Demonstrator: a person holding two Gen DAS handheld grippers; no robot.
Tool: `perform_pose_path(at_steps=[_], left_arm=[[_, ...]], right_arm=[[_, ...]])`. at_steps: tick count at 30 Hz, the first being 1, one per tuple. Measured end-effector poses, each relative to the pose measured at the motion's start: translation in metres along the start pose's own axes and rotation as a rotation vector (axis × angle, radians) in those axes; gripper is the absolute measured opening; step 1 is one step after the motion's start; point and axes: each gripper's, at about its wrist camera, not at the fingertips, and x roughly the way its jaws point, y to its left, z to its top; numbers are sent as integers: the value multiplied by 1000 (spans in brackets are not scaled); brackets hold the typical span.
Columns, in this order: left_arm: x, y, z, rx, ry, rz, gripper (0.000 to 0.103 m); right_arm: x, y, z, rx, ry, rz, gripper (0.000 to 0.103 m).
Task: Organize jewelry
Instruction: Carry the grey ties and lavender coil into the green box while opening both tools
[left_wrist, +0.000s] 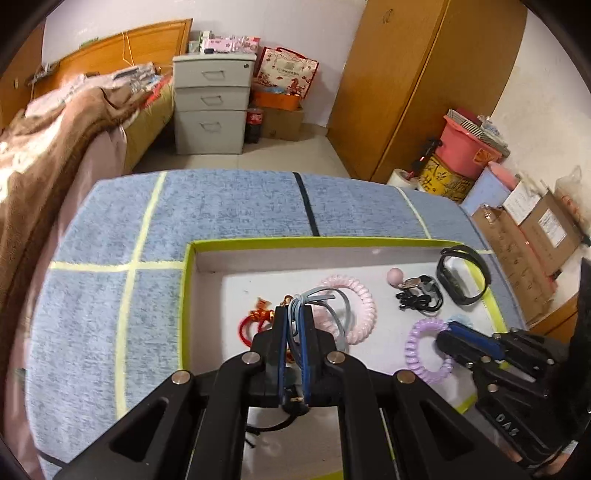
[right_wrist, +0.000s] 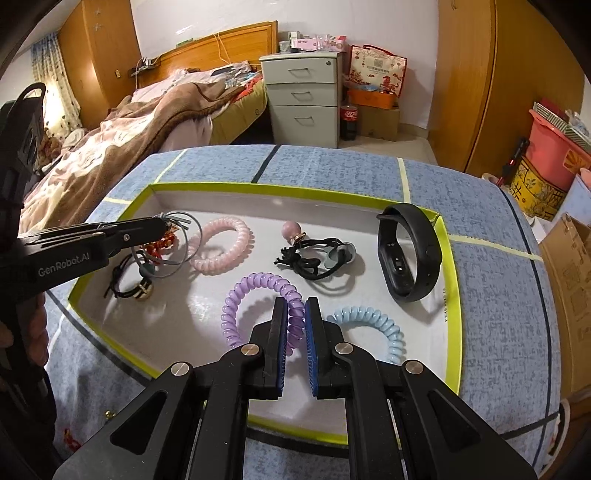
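Green-rimmed tray (right_wrist: 452, 295) already holds most pieces; left gripper (left_wrist: 294, 314) fingers clamp grey cord tie (left_wrist: 314, 295), right gripper (right_wrist: 296, 308) fingers pinch purple coil (right_wrist: 258, 284); both unplaced.

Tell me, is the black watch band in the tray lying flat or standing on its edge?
Standing on its edge: the watch band forms an upright loop against the tray wall.

A home bedroom — unmade bed (right_wrist: 155, 110), bedside drawers (right_wrist: 303, 96), wooden wardrobe (left_wrist: 417, 88).

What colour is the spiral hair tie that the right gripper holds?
Purple, clearest in the right wrist view, pinched by the right gripper.
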Motion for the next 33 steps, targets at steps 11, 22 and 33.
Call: perform_pose_path(at_steps=[11, 22, 33], left_arm=[[8, -1, 0, -5, 19, 22, 8], [10, -3, 0, -3, 17, 38, 32], [3, -3, 0, -12, 8, 13, 42]], right_arm=[[7, 1, 1, 0, 9, -18, 10], [7, 1, 1, 2, -3, -8, 11], [1, 0, -1, 20, -15, -1, 22]])
